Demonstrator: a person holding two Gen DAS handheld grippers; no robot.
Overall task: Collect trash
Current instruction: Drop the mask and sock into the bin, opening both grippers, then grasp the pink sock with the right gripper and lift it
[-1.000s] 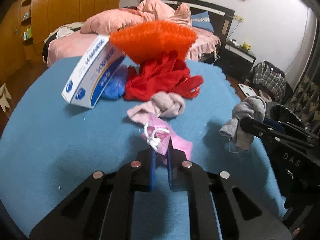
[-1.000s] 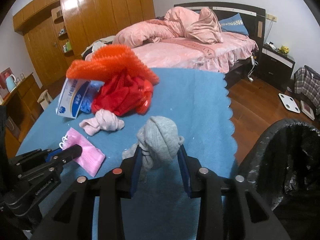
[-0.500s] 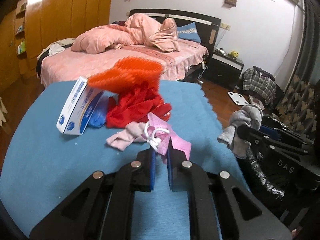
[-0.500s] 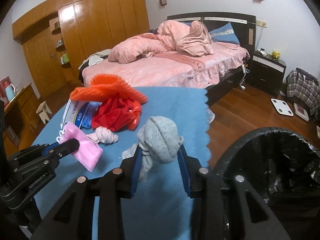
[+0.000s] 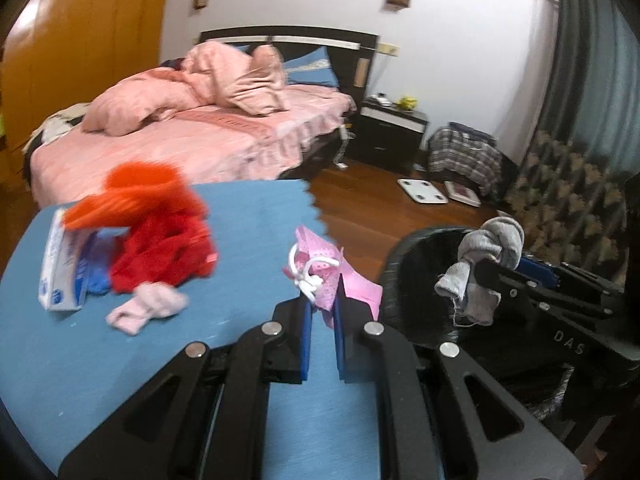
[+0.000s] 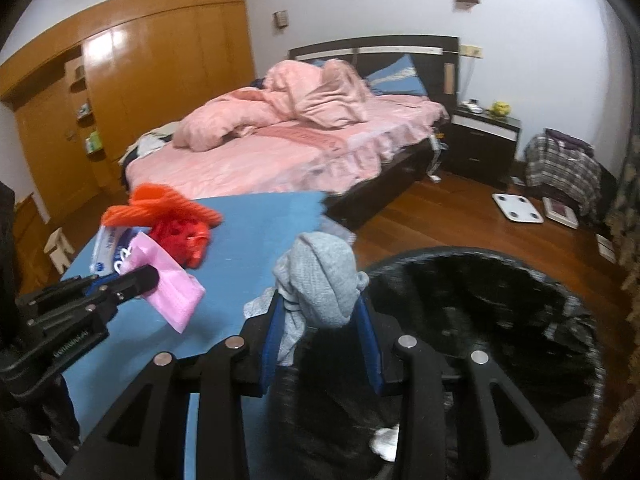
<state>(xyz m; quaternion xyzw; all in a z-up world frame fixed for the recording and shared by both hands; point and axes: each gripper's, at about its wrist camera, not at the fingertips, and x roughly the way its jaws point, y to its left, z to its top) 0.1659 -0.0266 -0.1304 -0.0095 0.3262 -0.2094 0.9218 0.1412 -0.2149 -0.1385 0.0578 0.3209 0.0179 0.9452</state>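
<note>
Your left gripper (image 5: 322, 300) pinches the thin pink face mask (image 5: 320, 268) above the blue table edge — your right gripper (image 6: 318, 312) squeezes the knotted grey sock (image 6: 320, 276) over the black-lined trash bin (image 6: 500, 304).

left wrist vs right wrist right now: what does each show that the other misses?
Left wrist only: the small pink sock lying on the blue table.
Right wrist only: the wooden stool and a white scrap inside the black trash bin.
Both: the left hand-held gripper shut on the pink mask, the right hand-held gripper shut on the grey sock, the red pile, and the bed.
</note>
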